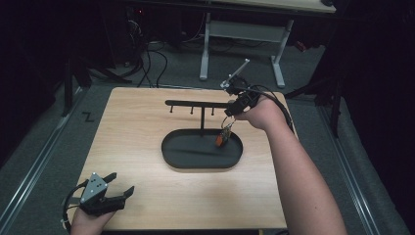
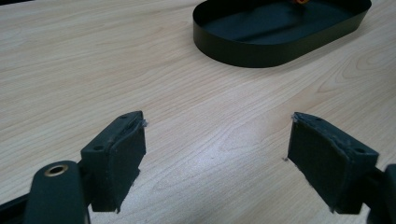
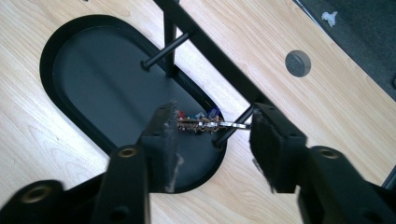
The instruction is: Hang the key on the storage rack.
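Note:
A black oval tray [image 1: 201, 164] sits mid-table, and a T-shaped rack [image 1: 195, 103] with short pegs rises from it. A keychain [image 1: 224, 136] with an orange charm hangs from the peg at the rack's right end. In the right gripper view the keychain [image 3: 201, 123] hangs by its ring on that peg [image 3: 231, 131]. My right gripper [image 3: 214, 122] is open with the keychain between its jaws, and the pads are not pressing on it. My left gripper [image 1: 122, 182] rests at the table's near left corner. It stands open [image 2: 217, 123] over bare wood, with the tray wall [image 2: 280, 44] beyond.
The wooden table [image 1: 147, 147] ends close behind the rack and to the right of my right hand. A round grey plug [image 3: 297, 63] sits in the tabletop past the rack. White desk legs [image 1: 204, 49] and cables stand on the floor beyond.

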Available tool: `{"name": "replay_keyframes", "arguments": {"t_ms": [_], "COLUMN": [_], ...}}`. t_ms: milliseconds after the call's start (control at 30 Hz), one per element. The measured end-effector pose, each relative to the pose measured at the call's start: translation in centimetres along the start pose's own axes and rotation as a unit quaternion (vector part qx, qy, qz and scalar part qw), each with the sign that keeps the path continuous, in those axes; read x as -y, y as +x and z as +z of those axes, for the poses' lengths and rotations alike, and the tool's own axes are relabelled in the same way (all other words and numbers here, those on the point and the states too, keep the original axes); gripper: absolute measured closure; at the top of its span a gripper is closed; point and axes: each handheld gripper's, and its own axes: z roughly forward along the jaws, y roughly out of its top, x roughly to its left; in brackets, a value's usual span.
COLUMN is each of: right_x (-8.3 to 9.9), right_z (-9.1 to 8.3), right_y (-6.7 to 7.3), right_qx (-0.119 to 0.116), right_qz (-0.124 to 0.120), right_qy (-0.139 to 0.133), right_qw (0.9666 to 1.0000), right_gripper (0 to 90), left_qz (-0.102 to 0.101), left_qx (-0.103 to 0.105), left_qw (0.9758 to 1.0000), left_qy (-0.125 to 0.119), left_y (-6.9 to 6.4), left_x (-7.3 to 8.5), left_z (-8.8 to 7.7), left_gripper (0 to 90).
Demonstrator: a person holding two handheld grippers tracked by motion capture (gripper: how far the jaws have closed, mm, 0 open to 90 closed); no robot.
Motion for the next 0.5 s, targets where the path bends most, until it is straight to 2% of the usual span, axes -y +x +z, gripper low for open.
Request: {"name": "replay_keyframes", "arguments": {"t_ms": [67, 167, 333, 367, 500], "right_x": [0.2, 1.1, 1.8, 2.2, 3.0], "right_z": [-0.1, -0.3, -0.5, -0.6, -0.6], "right_y": [0.2, 0.7, 1.2, 1.4, 1.7], "right_qx": [-0.002, -0.002, 0.001, -0.001, 0.005], "right_qz": [0.003, -0.002, 0.003, 0.01, 0.011], "right_qy": [0.0, -0.007, -0.011, -0.015, -0.02], "right_qw": [1.0, 1.0, 0.9999, 0.9998, 0.9997], "right_gripper": [45.1, 35.8, 31.5, 28.9, 21.8], "left_qz": [0.0, 0.001, 0.001, 0.003, 0.004], "left_qx": [0.0, 0.0, 0.001, 0.005, 0.006], "left_qw": [1.0, 1.0, 1.0, 1.0, 1.0], "left_qy": [0.001, -0.001, -0.002, -0.001, 0.0], "left_y": [0.0, -0.1, -0.1, -0.2, -0.3], "left_x": [0.0, 0.0, -0.1, -0.1, -0.2], "left_z": [0.0, 0.1, 0.3, 0.4, 0.5], "left_gripper": [19.6, 19.6, 19.5, 19.5, 19.3]}}
